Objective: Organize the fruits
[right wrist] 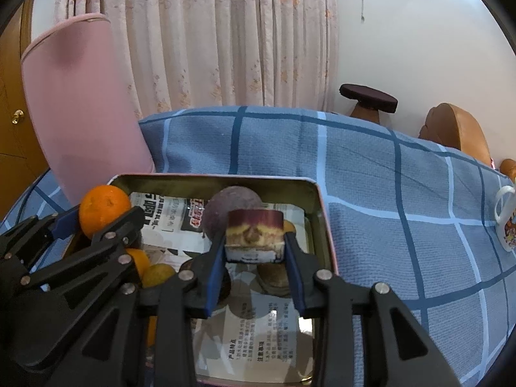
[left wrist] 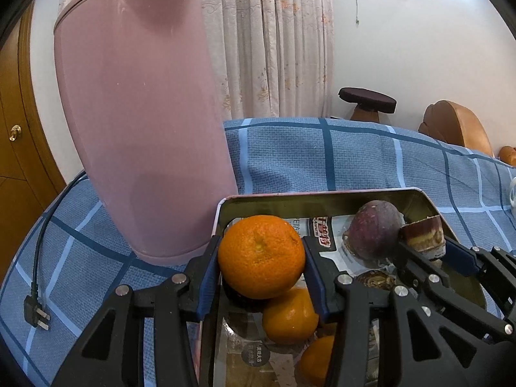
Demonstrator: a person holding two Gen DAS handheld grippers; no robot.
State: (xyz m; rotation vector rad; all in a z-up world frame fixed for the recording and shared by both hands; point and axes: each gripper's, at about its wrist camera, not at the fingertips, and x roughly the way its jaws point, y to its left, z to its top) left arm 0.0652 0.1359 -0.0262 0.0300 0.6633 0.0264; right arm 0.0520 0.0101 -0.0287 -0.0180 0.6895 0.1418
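Orange (left wrist: 261, 255) clamped in left gripper (left wrist: 260, 269), stem dimple toward cam; right gripper (right wrist: 254, 251) grips fruit chunk (right wrist: 254, 237), long axis crosswise.

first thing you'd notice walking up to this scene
Both tongs hover over a shallow metal tin on the blue checked cloth: the left tongs squeeze a bright round orange, the right tongs clamp a small purple-topped layered block. A tall pink plastic jug stands just behind the tin's left corner.

Blue plaid-clothed table (right wrist: 371, 174) bearing metal tin (right wrist: 317, 213), pink kettle (left wrist: 142, 113), white mug (right wrist: 506, 222), loose power plug (left wrist: 35, 311).
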